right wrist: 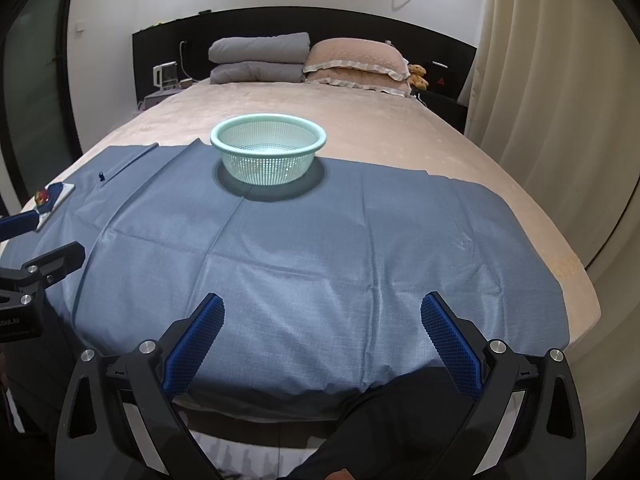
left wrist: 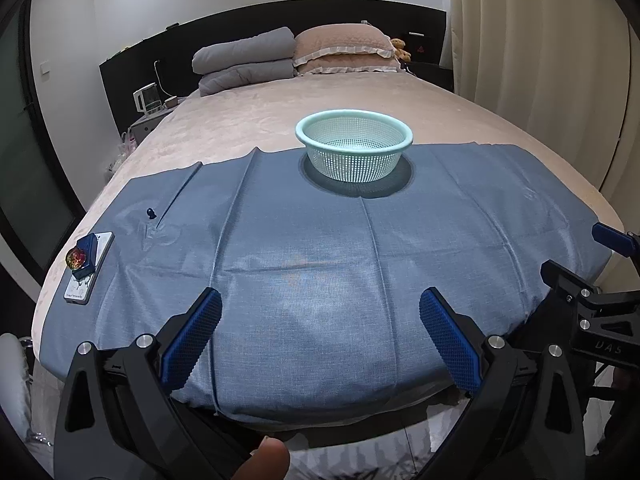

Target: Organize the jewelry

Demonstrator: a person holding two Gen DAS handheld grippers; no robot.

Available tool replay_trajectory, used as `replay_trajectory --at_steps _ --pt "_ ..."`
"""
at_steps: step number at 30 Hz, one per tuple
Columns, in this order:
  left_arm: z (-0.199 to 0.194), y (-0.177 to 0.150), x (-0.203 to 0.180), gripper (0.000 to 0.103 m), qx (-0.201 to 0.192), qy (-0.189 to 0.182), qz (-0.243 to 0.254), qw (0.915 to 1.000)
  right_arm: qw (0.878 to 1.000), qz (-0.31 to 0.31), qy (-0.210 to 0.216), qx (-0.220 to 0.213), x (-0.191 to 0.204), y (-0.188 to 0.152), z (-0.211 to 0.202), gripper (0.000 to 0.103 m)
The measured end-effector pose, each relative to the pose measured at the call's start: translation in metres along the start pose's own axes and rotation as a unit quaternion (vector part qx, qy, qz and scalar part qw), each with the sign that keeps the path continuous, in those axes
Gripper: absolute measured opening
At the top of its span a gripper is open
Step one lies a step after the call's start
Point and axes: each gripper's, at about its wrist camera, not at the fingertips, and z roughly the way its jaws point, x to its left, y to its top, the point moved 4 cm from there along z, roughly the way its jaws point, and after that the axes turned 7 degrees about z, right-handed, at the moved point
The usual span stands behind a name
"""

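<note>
Jewelry: a multicoloured faceted brooch-like piece [left wrist: 77, 259] sat on a small blue stand atop a pale flat card [left wrist: 90, 267] at the far left edge of the blue cloth; in the right wrist view the same piece [right wrist: 41, 195] showed small at the left margin.
Small dark item: a tiny dark-blue bead or stud [left wrist: 151, 213] lay on the cloth beyond the card, apart from it; what kind of item it was could not be told.
Basket: a mint-green perforated basket [left wrist: 354, 148] stood upright at the far edge of the cloth, well apart from the jewelry; its contents could not be made out.
Cloth: a creased blue cloth [left wrist: 320, 264] covered the foot of the bed [left wrist: 240, 120].
Left claw: the left claw [left wrist: 320, 334] hung over the near edge of the cloth, its blue pads spread wide with nothing between them.
Right claw: the right claw [right wrist: 322, 338] hung likewise over the near edge, fingers wide apart and empty; part of it showed at the right of the left wrist view.
Person: a fingertip [left wrist: 266, 460] showed beneath the left claw, and a dark sleeve [right wrist: 392, 420] beneath the right one.
Bed head: folded grey bedding [left wrist: 244, 60] and pink pillows [left wrist: 344, 50] were stacked there.
</note>
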Motion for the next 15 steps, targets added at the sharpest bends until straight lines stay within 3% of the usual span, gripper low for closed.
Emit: replay_trajectory --at_steps 15 --pt "0.0016 -0.0021 0.0010 0.097 0.007 0.002 -0.002 1.0000 1.000 -0.003 0.002 0.001 -0.0003 0.0005 0.0001 0.095"
